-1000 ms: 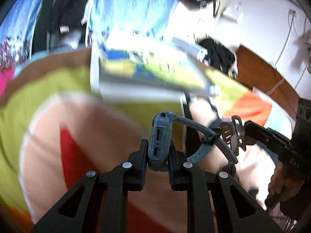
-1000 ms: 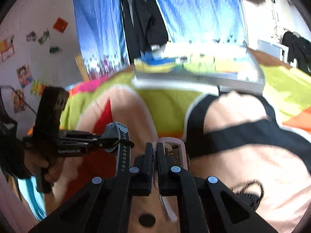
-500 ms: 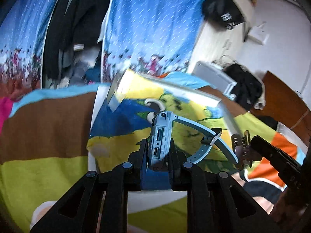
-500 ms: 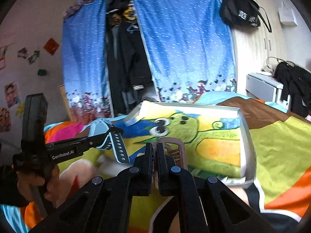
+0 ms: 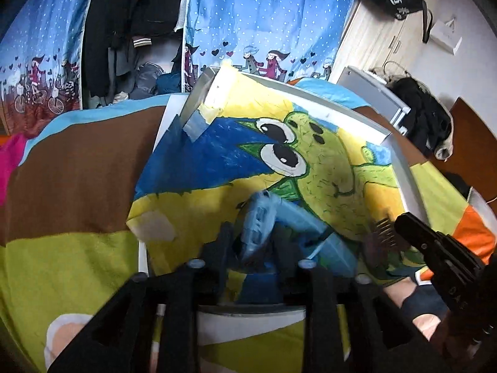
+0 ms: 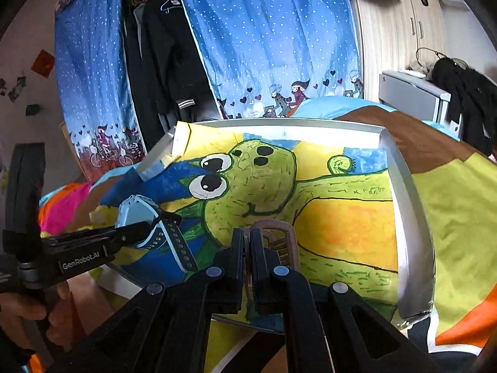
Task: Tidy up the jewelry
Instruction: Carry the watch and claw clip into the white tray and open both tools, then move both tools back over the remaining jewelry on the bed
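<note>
Watch: blue-grey watch sits clamped in your left claw, strap hanging down over the near-left part of the tray. In the left wrist view it's motion-blurred.
Hair clip: brownish clip pinched in your right claw, just above the tray's near edge. Comb teeth show in the left wrist view.
Left claw state: fingers closed onto the watch body, narrow gap filled by it.
Right claw state: fingers nearly together, only the thin clip between them.
Tray: silver-rimmed, lined with a green cartoon drawing, lying on the bedspread. Can't see anything lying in it yet.
Just changed: a second ago both claws were over the bedspread with the tray far ahead. Half a second ago it filled mid-frame. Now both items hang over its near end.
Grip vs earlier: same hold on both items, no slip visible. The watch looks more tilted in the claw now, but blur makes that uncertain.
Meaning: carry looks about done, my read is you're at the drop-off.
Next: lower and release one item at a time, keep them apart so the strap doesn't snag the clip teeth.
</note>
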